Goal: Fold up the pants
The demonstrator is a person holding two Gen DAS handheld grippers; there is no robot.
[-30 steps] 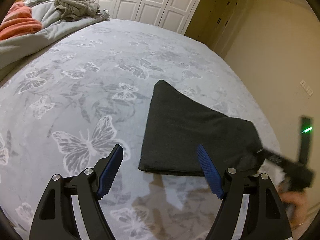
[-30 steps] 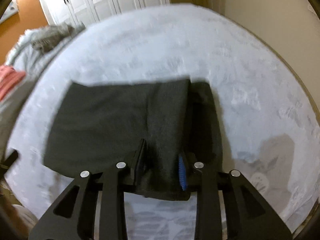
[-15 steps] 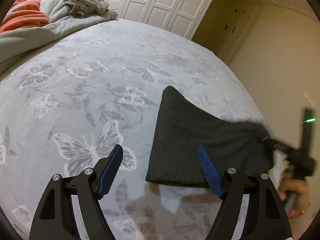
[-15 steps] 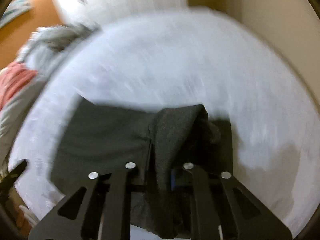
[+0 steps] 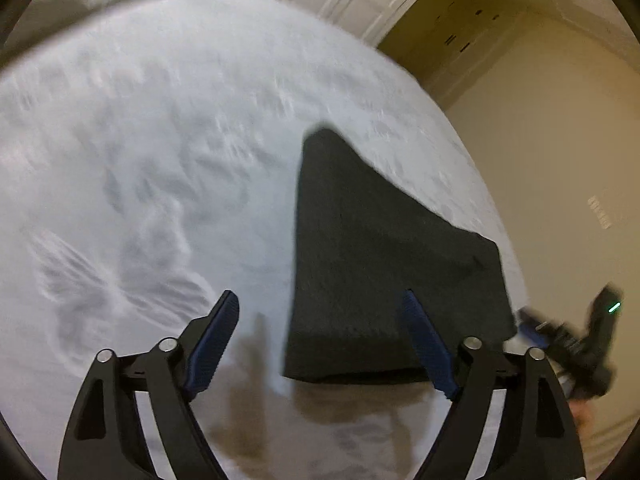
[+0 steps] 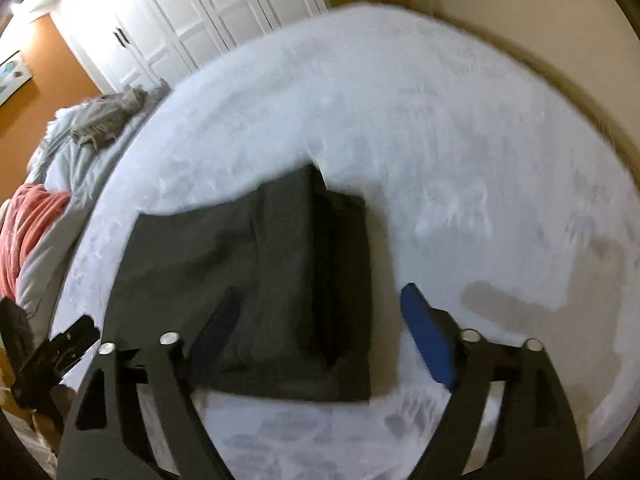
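A grey crumpled garment (image 6: 110, 118) and a coral blanket (image 6: 28, 232) lie far up-left of the right tool (image 6: 322, 332), near white wardrobe doors (image 6: 192, 28); nothing lies between either tool and the pants (image 6: 248, 284). The dark folded pants rest flat on the butterfly-print bed (image 5: 140, 152), just ahead of both tools. The left tool (image 5: 322, 342) is spread wide and empty, its right finger over the pants' near edge. The right tool is also spread wide, holding nothing.

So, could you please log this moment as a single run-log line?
left gripper: open, empty | right gripper: open, empty | pants: folded, flat on bed | both views blurred
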